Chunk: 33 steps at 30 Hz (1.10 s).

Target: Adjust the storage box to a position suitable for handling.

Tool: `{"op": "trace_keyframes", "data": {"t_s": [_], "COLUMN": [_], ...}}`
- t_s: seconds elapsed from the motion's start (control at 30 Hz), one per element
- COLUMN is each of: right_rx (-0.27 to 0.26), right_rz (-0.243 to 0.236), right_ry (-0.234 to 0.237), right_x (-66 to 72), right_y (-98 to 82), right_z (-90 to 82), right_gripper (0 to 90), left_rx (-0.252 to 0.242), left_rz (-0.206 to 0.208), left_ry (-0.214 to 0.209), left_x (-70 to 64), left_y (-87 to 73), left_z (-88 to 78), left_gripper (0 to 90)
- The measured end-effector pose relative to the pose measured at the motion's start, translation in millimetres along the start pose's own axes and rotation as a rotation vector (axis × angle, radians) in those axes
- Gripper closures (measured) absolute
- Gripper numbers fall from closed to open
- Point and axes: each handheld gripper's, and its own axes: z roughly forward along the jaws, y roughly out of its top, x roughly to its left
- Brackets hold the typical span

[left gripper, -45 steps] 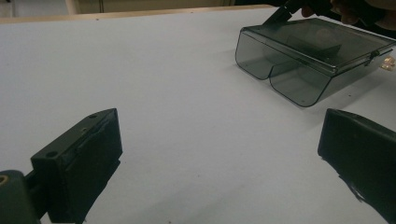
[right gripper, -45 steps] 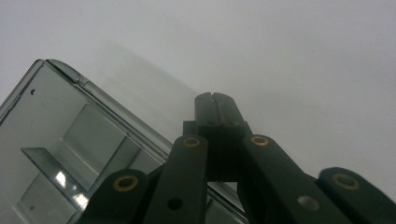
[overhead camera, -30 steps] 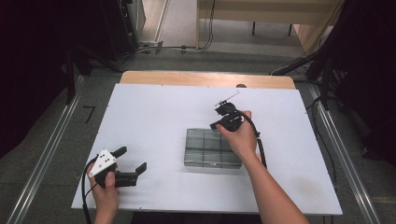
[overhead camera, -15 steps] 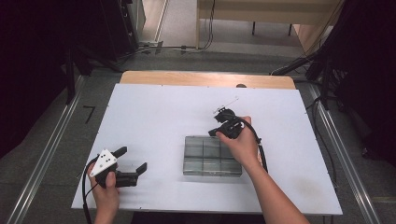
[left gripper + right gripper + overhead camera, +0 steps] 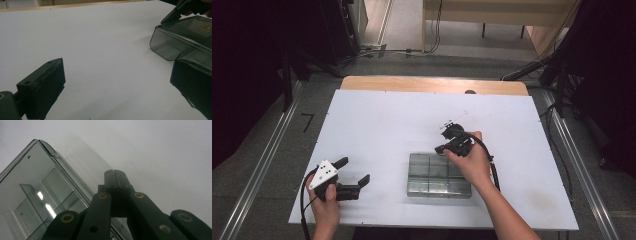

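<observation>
A white counter (image 5: 382,130) with a bare wooden strip (image 5: 432,84) along its far edge carries the things. A clear, smoke-tinted compartment box (image 5: 432,176) lies flat on it, right of the middle and toward the near edge.

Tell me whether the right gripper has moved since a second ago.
Yes. The right gripper has slid toward the person and slightly left, now at the clear box's far edge.

my two black jaws are standing wide apart over the white table (image 5: 105,47), one at seven o'clock, the other at four o'clock. a clear smoky box (image 5: 175,40) is lying at two o'clock, with the other gripper (image 5: 186,7) touching its far edge at one o'clock.
</observation>
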Motion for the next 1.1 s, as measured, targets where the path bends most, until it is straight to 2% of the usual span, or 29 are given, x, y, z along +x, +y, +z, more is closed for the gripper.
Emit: {"op": "trace_keyframes", "data": {"t_s": [0.3, 0.37, 0.4, 0.47, 0.57, 0.6, 0.7, 0.8, 0.83, 0.93, 0.97, 1.0, 1.1], "right_rx": [-0.005, -0.05, -0.075, -0.135, -0.203, -0.203, -0.303, -0.326, -0.361, -0.391, -0.409, -0.432, -0.449], "right_rz": [-0.001, 0.011, 0.018, 0.018, 0.001, 0.001, -0.006, -0.013, -0.034, -0.056, -0.057, -0.057, -0.058], "right_ry": [0.004, -0.002, -0.006, -0.019, -0.027, -0.027, 0.011, 0.038, 0.011, -0.005, 0.004, 0.036, 0.06], "right_x": [2.3, 3.5, 3.5, 3.1, 4.7, 4.7, 7.6, 9.9, 13.9, 16.5, 16.6, 16.1, 15.0], "right_y": [-3.6, -5.1, -6.0, -8.6, -14.3, -14.3, -24.3, -30.3, -37.8, -45.7, -49.5, -57.1, -67.6], "right_z": [0.6, -3.5, -5.9, -10.6, -17.7, -17.7, -26.7, -31.7, -36.5, -41.7, -44.2, -49.8, -57.5], "right_gripper": [88.4, 87.4, 79.3, 68.9, 60.9, 60.9, 47.7, 44.3, 37.4, 34.5, 32.4, 27.7, 23.9], "left_rx": [0.008, 0.009, 0.009, 0.01, 0.007, 0.008, 0.008, 0.014, 0.016, 0.022, 0.022, 0.022, 0.023], "left_rz": [0.003, 0.005, 0.003, 0.003, -0.001, -0.003, 0.005, 0.011, 0.012, 0.019, 0.02, 0.023, 0.021], "left_ry": [0.003, 0.003, 0.001, 0.002, -0.001, -0.001, -0.002, 0.001, 0.003, 0.004, 0.004, 0.005, 0.007], "left_x": [-0.1, 0.0, -0.1, 0.1, 0.7, 0.7, -0.5, -0.5, -0.6, -1.5, -1.9, -2.0, -1.9], "left_y": [0.2, 0.3, 0.2, 0.3, 0.3, 0.4, 0.1, 0.2, 0.3, 0.3, 0.2, 0.2, 0.2], "left_z": [0.4, 0.4, 0.7, 0.2, 0.8, 1.0, 1.0, 1.1, 1.2, 1.3, 1.2, 1.3, 1.5], "left_gripper": [0.0, 0.0, 0.0, 0.0, 0.0, 0.0, 0.0, 0.0, 0.0, 0.0, 0.0, 0.0, 0.0]}}
